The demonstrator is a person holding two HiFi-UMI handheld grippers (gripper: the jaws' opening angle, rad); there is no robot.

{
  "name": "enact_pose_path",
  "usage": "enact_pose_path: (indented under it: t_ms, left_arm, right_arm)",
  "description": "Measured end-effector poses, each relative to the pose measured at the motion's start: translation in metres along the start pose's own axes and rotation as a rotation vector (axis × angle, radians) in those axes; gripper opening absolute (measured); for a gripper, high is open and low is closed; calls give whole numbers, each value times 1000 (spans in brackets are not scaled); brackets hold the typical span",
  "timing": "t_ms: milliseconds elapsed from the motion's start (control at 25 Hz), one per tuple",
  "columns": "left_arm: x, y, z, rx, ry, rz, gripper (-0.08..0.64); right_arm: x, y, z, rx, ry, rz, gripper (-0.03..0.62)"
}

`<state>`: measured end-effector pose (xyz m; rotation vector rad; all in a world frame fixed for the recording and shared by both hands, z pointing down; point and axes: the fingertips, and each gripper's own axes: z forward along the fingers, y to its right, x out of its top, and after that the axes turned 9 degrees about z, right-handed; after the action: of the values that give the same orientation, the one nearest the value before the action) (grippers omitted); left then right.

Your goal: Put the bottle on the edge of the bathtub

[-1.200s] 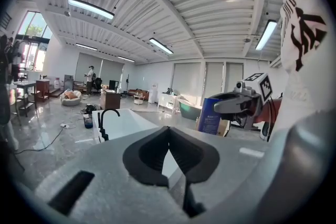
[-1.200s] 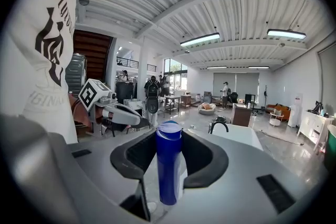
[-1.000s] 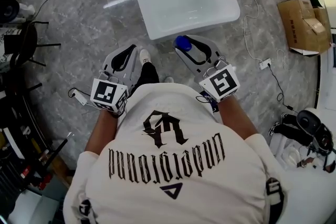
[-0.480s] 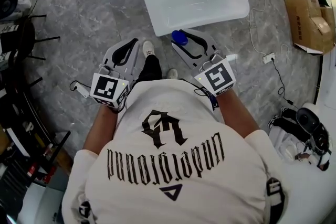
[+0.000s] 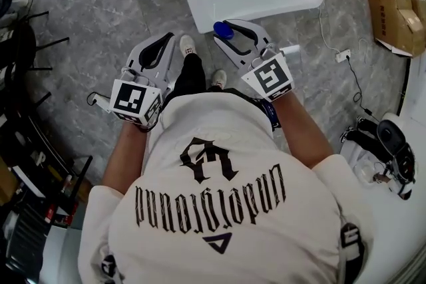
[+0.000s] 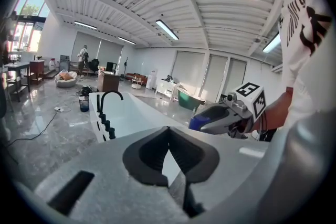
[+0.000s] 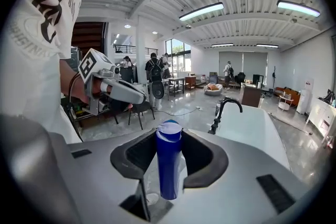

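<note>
Between the right tongs (image 7: 169, 132) stands a pinched blue bottle (image 7: 168, 165), pale-topped; left tongs (image 6: 169, 130) pressed together.

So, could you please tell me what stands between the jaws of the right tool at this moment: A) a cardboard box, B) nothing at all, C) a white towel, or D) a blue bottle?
D: in the right gripper view the right tool is closed on the blue bottle, which stands upright between its jaws.
</note>
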<state>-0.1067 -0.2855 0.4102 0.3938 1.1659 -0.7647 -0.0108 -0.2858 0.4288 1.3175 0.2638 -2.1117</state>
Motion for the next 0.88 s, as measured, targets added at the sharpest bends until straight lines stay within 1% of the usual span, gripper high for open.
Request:
enact_pose_path:
  t_ms: [280,480,600,760,880]
  left_arm:
    - [-19,-12,22,-20,-31,-9,15]
    - [-41,-24,33,-26,-62,-15,15]
    - [-53,-29,39,-27,-81,-30,15]
    - [-51,-30,49,-32,-72,-38,15]
    - [-60,-39,56,-30,-83,-44,14]
  right_arm:
    - [-32,18,25,-4,-60,15,150]
    - [-58,24,53,7,-122,-24,150]
    - [-72,30,66,17,-153,-24,150]
    - [-88,43,78,18,-192,-45,149]
    - [-103,49,93,21,-211,-42,149]
